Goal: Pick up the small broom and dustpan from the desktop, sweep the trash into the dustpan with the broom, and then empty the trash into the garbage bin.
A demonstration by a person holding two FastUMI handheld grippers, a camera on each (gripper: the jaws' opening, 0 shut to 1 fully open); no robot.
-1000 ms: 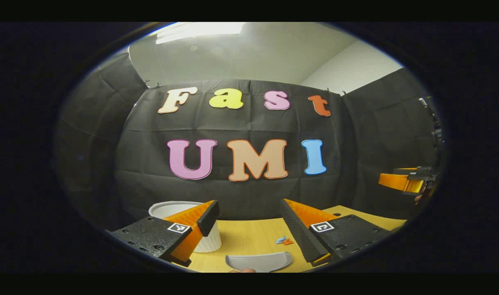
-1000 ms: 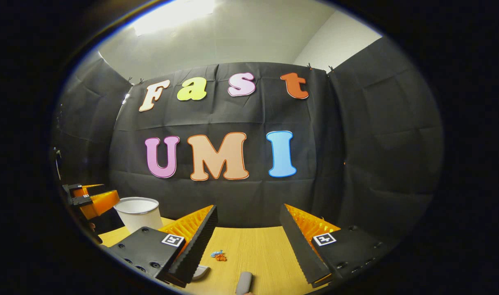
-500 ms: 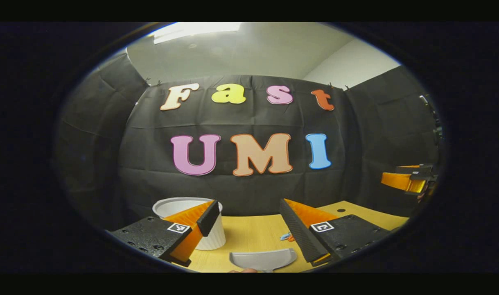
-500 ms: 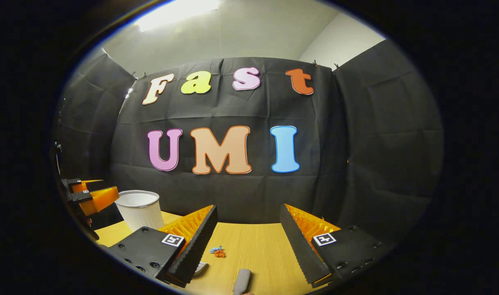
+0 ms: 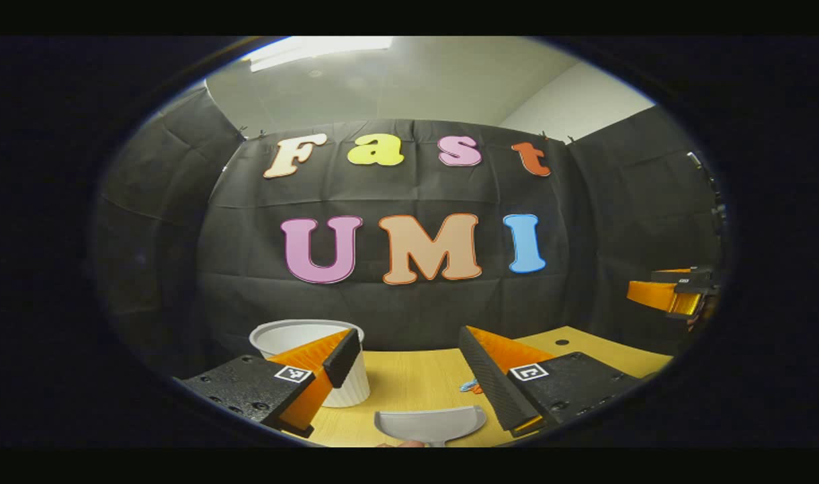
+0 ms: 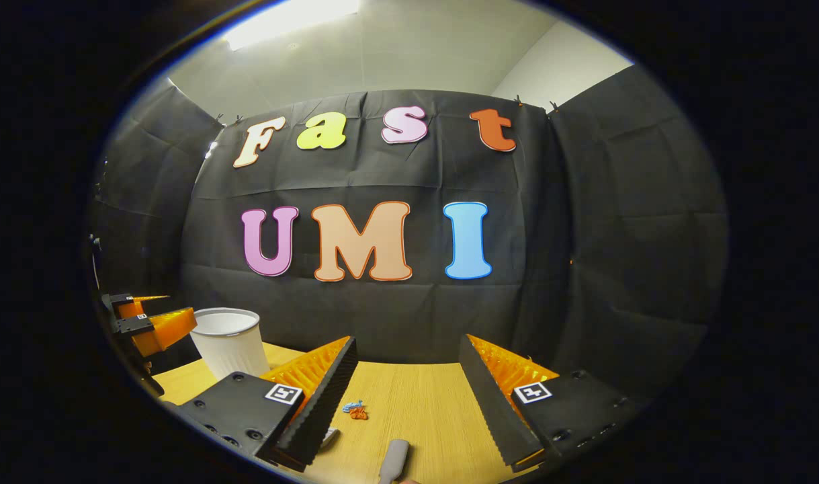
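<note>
One dustpan [image 5: 429, 425], on bench [image 5: 409, 383], at 6 o'clock between left gripper [image 5: 412, 366] fingers, spread wide. One white bin [image 5: 328, 363], contents unseen, 7 o'clock. Trash [image 6: 354, 410]: two scraps. Broom handle [image 6: 394, 460] below right gripper [image 6: 409, 376], fingers wide.

Both cameras are riding low over the near edge of the wooden table [image 6: 422, 403], facing the far cloth wall. The left gripper view is sitting farther left, nearer the white bin [image 5: 315, 336]. Both are sharing the bin [image 6: 229, 339], the scraps [image 6: 355, 410] and the tabletop [image 5: 409, 383].
</note>
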